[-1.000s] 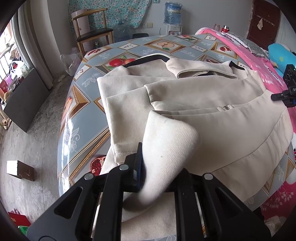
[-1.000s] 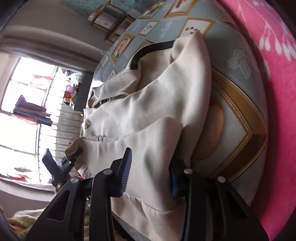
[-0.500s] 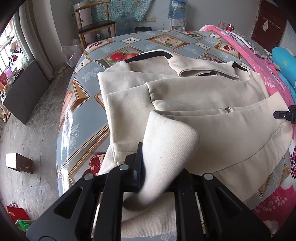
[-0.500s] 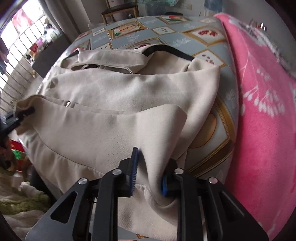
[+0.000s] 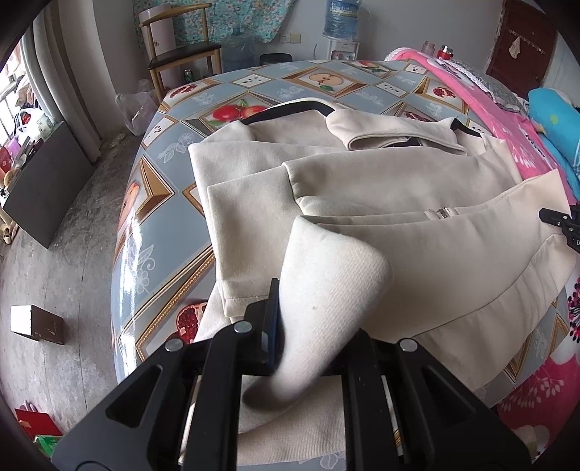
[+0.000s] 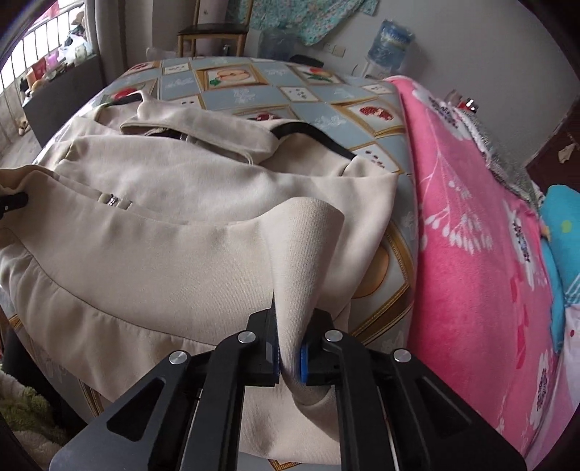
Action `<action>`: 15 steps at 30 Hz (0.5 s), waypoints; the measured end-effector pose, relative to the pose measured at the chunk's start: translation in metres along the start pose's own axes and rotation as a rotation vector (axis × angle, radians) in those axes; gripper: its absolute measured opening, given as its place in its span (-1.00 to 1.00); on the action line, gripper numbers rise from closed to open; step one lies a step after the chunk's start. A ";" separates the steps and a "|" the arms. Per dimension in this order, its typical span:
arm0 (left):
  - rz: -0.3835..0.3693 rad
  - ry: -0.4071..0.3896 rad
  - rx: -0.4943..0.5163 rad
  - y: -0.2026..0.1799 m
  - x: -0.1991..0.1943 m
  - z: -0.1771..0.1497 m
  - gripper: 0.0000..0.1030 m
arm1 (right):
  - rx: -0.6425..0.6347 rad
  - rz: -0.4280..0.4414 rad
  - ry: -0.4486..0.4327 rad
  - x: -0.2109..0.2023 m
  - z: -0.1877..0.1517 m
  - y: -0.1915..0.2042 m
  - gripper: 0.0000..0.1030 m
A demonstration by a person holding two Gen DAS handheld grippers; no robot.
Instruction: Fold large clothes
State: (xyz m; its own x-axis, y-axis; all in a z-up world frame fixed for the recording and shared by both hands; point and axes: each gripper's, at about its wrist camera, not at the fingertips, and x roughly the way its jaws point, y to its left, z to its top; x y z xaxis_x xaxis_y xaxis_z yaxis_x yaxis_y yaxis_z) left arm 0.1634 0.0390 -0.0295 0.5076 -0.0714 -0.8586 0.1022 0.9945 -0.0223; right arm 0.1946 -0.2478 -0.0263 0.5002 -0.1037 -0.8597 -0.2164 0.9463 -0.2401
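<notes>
A large cream jacket (image 5: 380, 188) lies spread on a table with a fruit-patterned cloth (image 5: 152, 224); it also shows in the right wrist view (image 6: 174, 203). Its sleeves are folded in over the body, collar at the far side. My left gripper (image 5: 311, 326) is shut on the near left corner of the hem, which is lifted and curled over. My right gripper (image 6: 290, 340) is shut on the near right corner of the hem, also lifted. The right gripper's tip shows at the right edge of the left wrist view (image 5: 558, 221).
A pink flowered blanket (image 6: 471, 232) covers the right side of the table, with a blue pillow (image 6: 565, 217) beyond. A wooden chair (image 5: 177, 54) and a water dispenser (image 5: 340, 21) stand at the back. A small box (image 5: 36, 324) lies on the floor at left.
The right gripper has swung round from a sideways tilt to level and drawn its hem corner up. The left gripper holds its corner much as before and has risen slightly.
</notes>
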 end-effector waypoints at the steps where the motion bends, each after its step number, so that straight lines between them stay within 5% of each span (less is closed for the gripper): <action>1: -0.001 0.000 0.000 0.000 0.000 0.000 -0.78 | 0.003 -0.006 -0.001 0.000 -0.001 0.001 -0.86; 15: 0.002 -0.021 0.006 0.002 0.000 0.000 -0.78 | 0.051 -0.093 -0.042 0.008 -0.012 0.008 -0.86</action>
State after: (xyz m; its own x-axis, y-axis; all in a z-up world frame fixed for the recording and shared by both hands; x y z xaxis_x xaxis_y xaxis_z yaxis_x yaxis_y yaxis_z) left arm 0.1639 0.0411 -0.0294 0.5253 -0.0706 -0.8480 0.1059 0.9942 -0.0172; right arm 0.1865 -0.2445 -0.0407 0.5510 -0.1798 -0.8149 -0.1255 0.9476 -0.2939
